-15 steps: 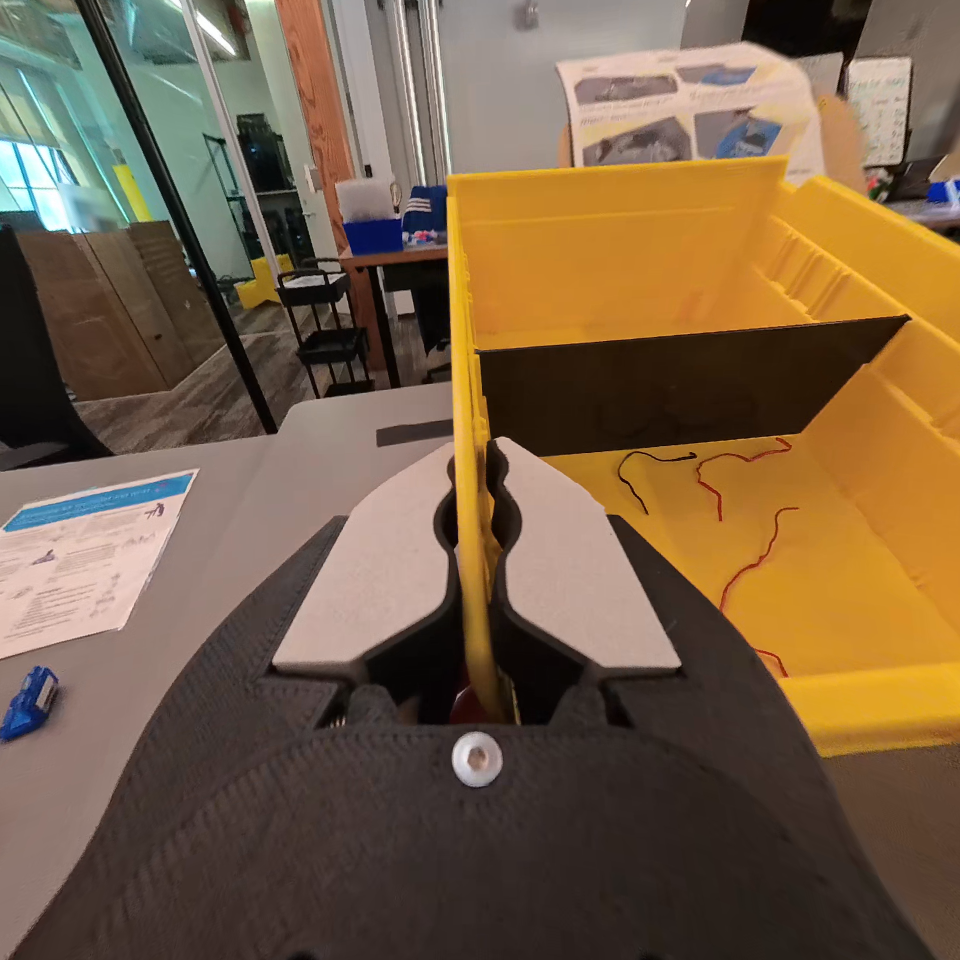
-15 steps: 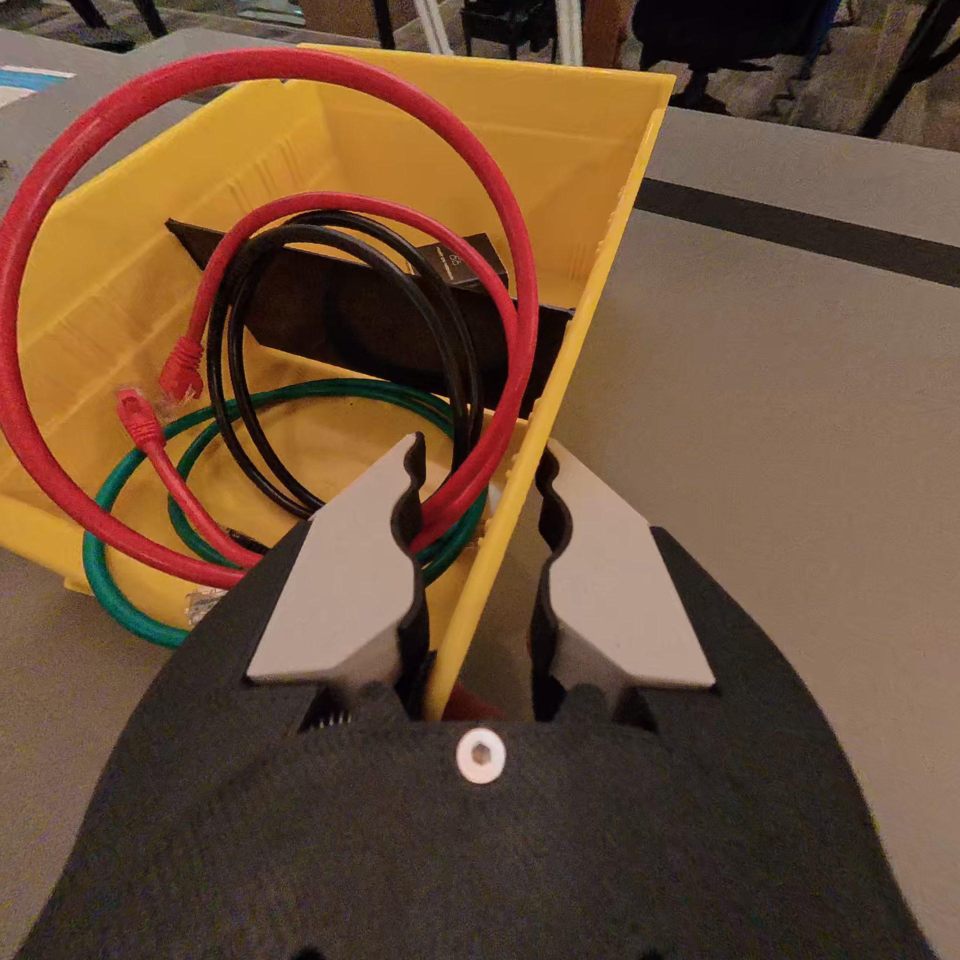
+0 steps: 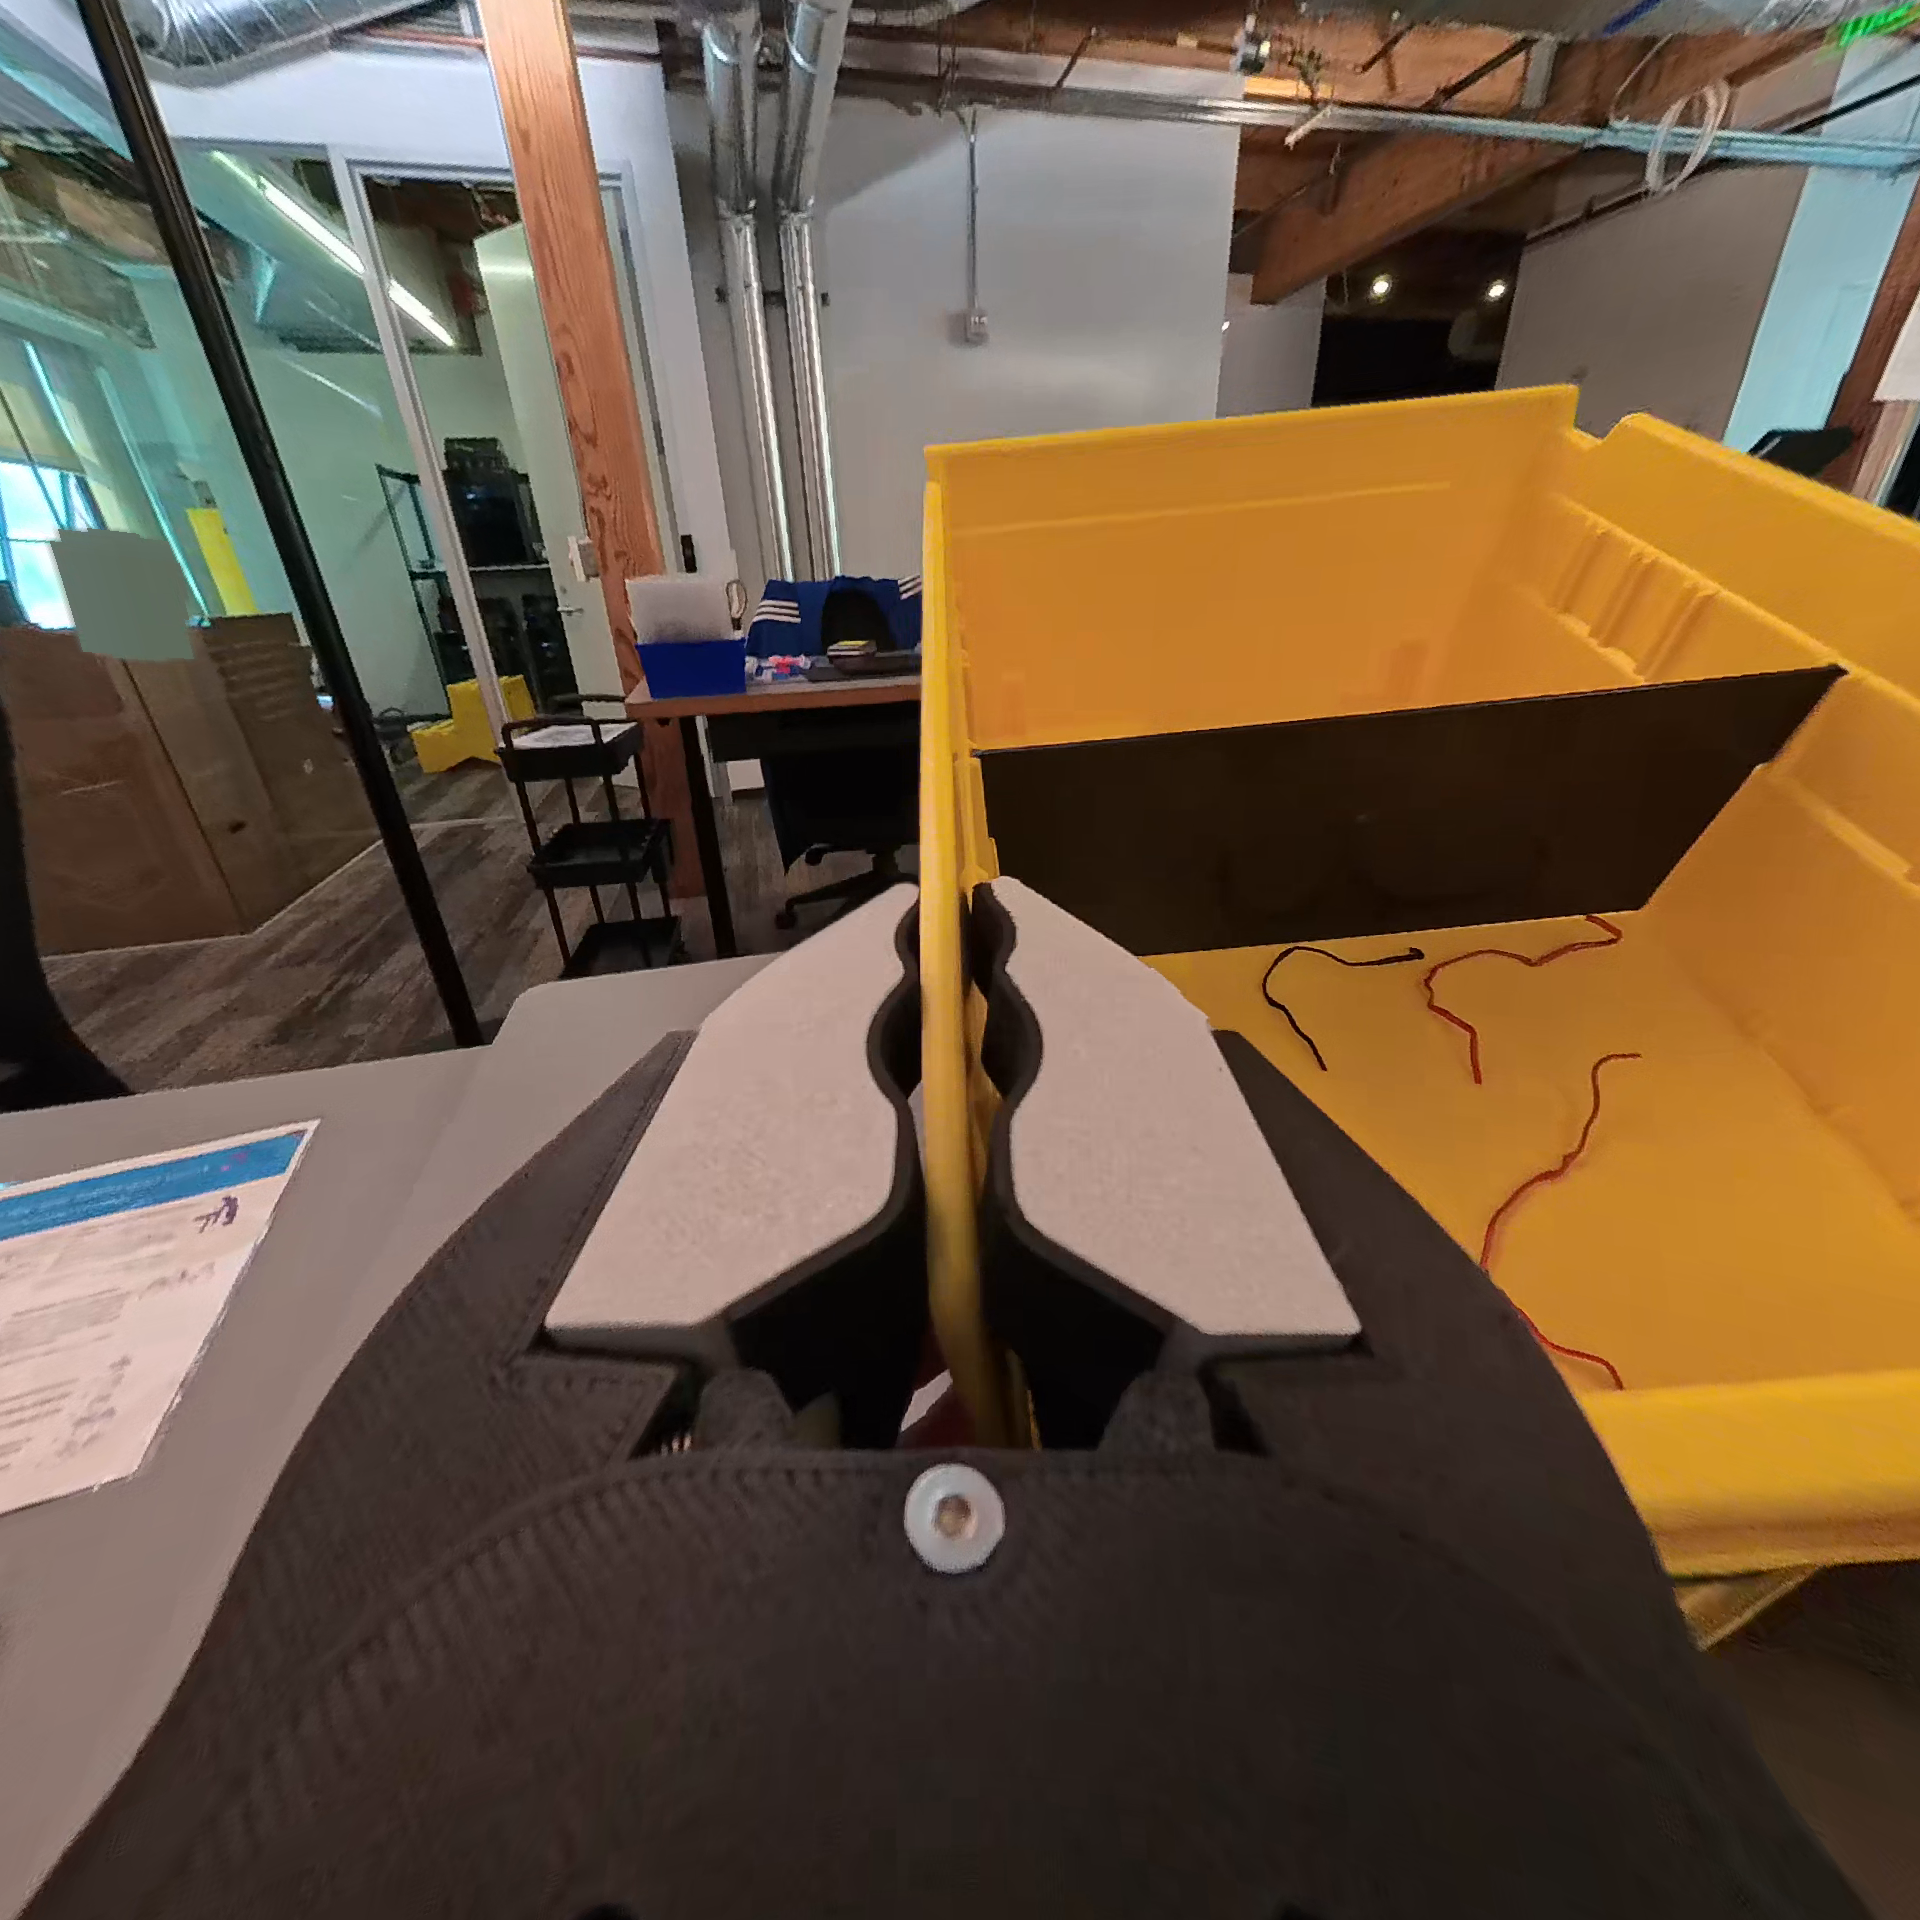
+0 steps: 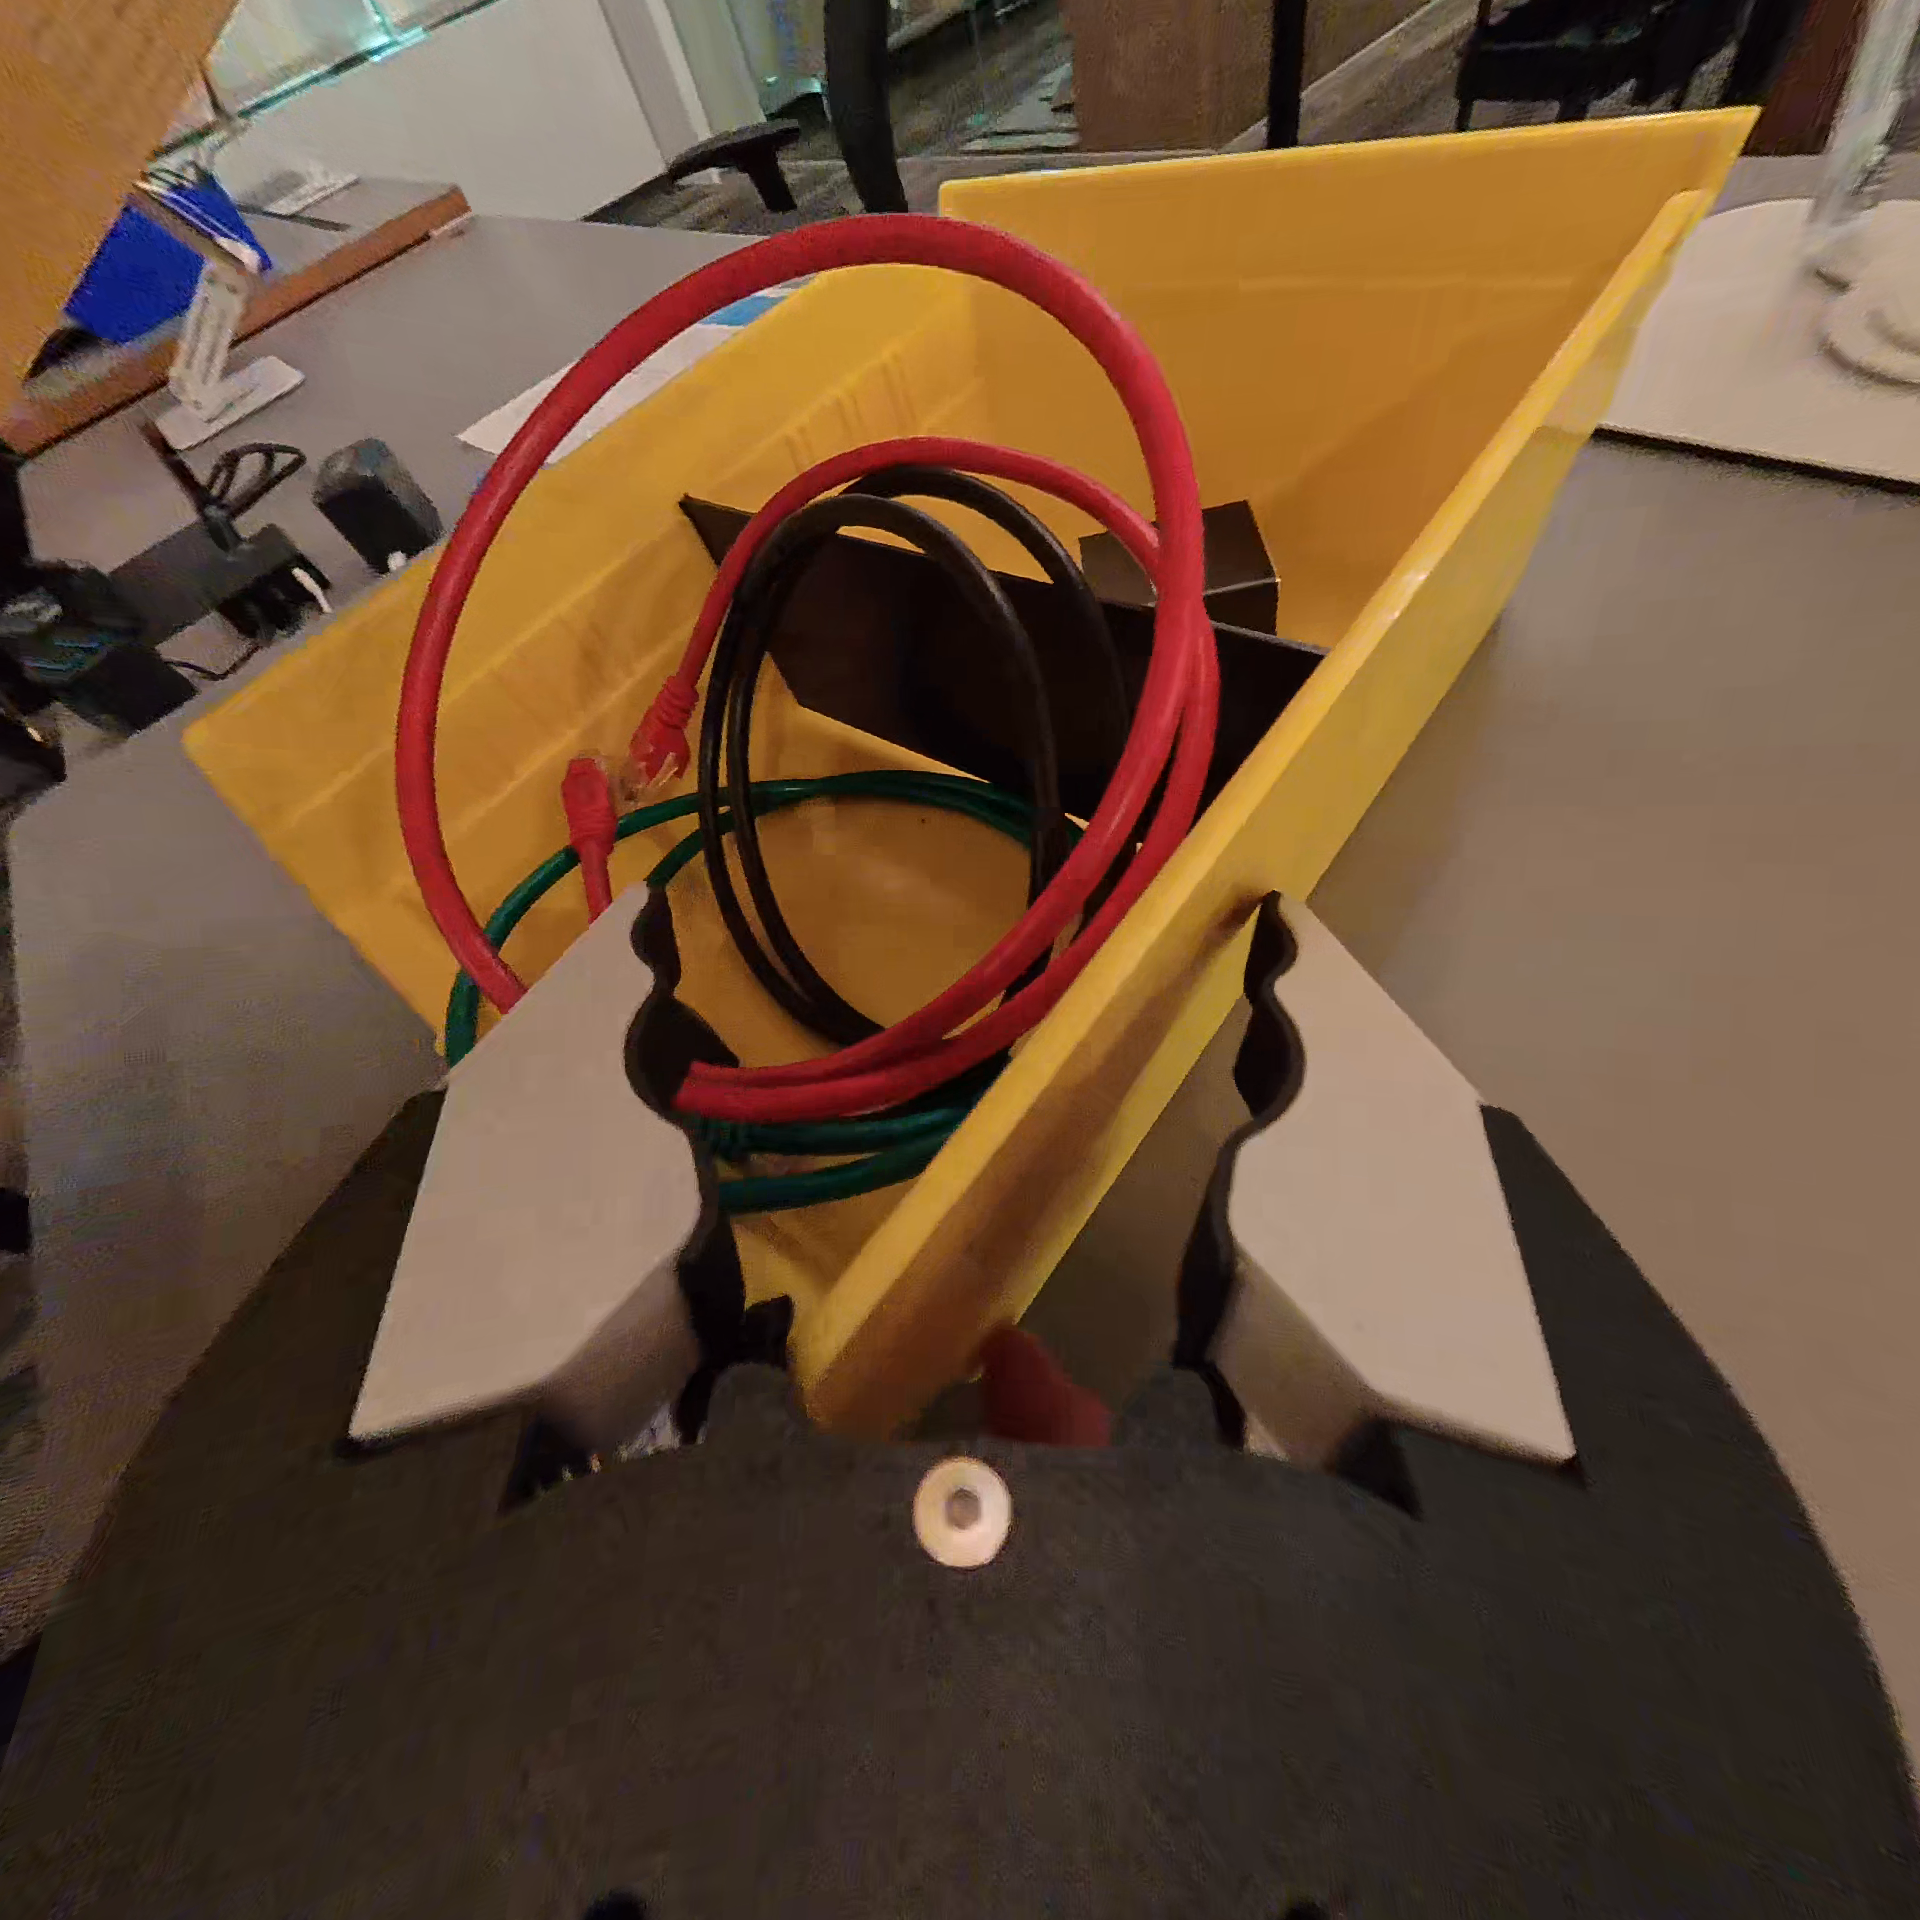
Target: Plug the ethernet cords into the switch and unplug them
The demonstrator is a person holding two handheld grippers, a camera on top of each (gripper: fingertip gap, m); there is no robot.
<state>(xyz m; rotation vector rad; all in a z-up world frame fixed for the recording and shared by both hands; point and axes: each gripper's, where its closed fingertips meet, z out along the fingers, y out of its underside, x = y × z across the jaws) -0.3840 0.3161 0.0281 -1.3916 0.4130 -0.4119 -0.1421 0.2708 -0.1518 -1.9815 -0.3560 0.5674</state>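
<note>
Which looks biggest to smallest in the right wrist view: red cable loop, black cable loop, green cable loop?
1. Red round ethernet cable loop, clearly largest.
2-3. Black ethernet cable loop and green ethernet cable loop: unsure, the green lies flat, partly hidden.

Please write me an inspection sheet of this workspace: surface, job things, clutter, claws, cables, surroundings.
Surface: grey table.
Job's things: yellow bin with black divider; small black box behind the divider; no switch clearly seen.
Clutter: printed sheet; thin red thread and black thread in one bin.
Claws: left claw shut on a bin wall; right claw open, astride a bin wall.
Cables: red ethernet cord, black cord, green cord coiled in the bin, unplugged.
Surroundings: office with wooden post, black cart.
</note>
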